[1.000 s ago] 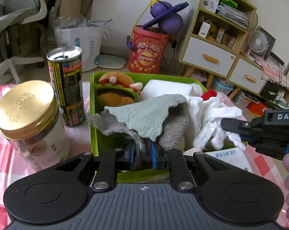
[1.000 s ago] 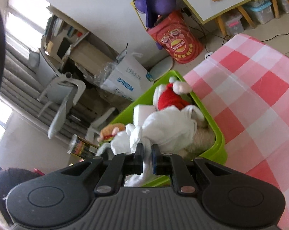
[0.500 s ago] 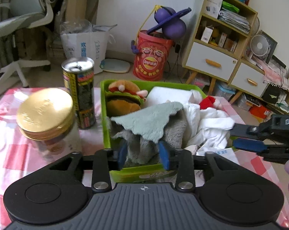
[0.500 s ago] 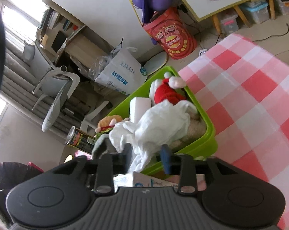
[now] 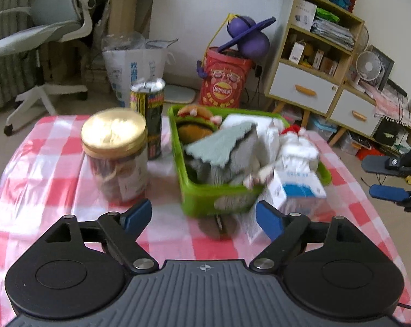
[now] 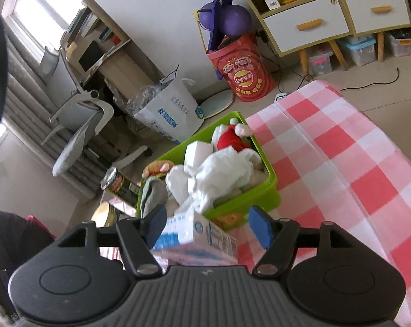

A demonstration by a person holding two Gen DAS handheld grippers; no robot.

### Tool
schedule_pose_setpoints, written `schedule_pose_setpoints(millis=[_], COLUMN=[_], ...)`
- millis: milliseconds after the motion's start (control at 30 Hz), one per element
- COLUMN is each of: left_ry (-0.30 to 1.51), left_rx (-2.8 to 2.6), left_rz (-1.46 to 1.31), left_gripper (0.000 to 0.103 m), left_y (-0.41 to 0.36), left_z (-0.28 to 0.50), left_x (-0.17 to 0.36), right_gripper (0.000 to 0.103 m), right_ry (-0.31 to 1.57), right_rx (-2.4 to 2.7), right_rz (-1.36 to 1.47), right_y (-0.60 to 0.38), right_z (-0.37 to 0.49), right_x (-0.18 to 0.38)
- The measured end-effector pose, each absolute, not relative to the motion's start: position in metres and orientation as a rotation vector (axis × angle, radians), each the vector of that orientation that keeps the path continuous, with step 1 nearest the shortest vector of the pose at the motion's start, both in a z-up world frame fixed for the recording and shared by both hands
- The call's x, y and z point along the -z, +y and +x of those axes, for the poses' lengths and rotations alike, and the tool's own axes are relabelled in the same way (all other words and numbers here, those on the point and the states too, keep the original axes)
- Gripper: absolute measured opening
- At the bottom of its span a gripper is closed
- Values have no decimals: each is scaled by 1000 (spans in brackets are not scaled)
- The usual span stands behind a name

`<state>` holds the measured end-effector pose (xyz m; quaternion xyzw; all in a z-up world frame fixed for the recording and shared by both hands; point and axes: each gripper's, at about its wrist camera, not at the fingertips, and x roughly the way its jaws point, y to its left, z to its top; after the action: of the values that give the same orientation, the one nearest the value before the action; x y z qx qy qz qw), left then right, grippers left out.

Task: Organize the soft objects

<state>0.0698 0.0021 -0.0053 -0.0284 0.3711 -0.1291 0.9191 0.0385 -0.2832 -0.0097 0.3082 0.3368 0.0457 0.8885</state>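
A green bin (image 5: 205, 194) on the checked table holds soft things: a grey-green towel (image 5: 219, 147), a white cloth (image 5: 298, 152), a burger plush (image 5: 194, 121) and a red-hatted plush (image 5: 294, 129). The bin also shows in the right wrist view (image 6: 260, 190), with the white cloth (image 6: 216, 175) on top. My left gripper (image 5: 204, 220) is open and empty, just in front of the bin. My right gripper (image 6: 206, 226) is open and empty, above a blue-and-white carton (image 6: 200, 238). The right gripper's fingers (image 5: 388, 192) show at the right of the left wrist view.
A gold-lidded jar (image 5: 115, 158) and a tall can (image 5: 148, 114) stand left of the bin. The blue-and-white carton (image 5: 298, 190) lies against the bin's right front. A red snack bucket (image 5: 224, 79), shelves (image 5: 314, 62) and an office chair (image 5: 47, 35) stand beyond the table.
Both grippers opened, letting go of the grey towel and the white cloth, which stay in the bin. Both grippers pulled back from the bin.
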Motion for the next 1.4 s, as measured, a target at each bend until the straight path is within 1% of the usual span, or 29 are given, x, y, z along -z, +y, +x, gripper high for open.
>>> schedule_pose_setpoints(millis=[233,300,367,433,533,667,733,800,833,867,933,1033,1133,1233,1300,1400], left_ry=[798,791,793,815,783,770,754,747,749,742,736,732,717,730,757,801], left_rx=[233,225,246,270,269,273,270,275,278,278,278,262,264,262,266,290], left_rz=[-48,-37,-29,10,69,48,49,63,79,94,100,75,72,45,-17,-170], left_gripper=[89,91,92,91,92,91,89,81,80,81,81,76,70,59,42,34], left_y=[-1,-4,-10,-16,-21,-22,-24,-27,-29,-31,-35,-39,-42,-41,-37,-25], left_z=[47,42,37,36,34,40,43,47,49,51,55,62,67,71,75,80], left_x=[35,47,63,75,84,96,100,103,105,106,107,107,107,105,101,98], right_gripper=[50,54,56,56,56,56,56,56,56,56,57,57,58,58,58,58], right_ry=[736,748,766,797,835,851,862,872,873,872,852,830,814,803,796,787], right_rx=[-97,-95,-93,-114,-147,-170,-174,-182,-189,-194,-199,-203,-200,-204,-209,-211], right_rz=[545,499,438,366,258,161,133,113,99,85,33,-38,-45,-53,-54,-53], right_y=[-266,-260,-251,-242,-232,-225,-222,-220,-218,-216,-210,-202,-199,-198,-198,-199], right_z=[14,9,5,3,2,2,5,7,8,9,9,9,11,14,15,17], right_x=[26,35,47,61,77,94,103,109,112,114,117,121,122,122,123,124])
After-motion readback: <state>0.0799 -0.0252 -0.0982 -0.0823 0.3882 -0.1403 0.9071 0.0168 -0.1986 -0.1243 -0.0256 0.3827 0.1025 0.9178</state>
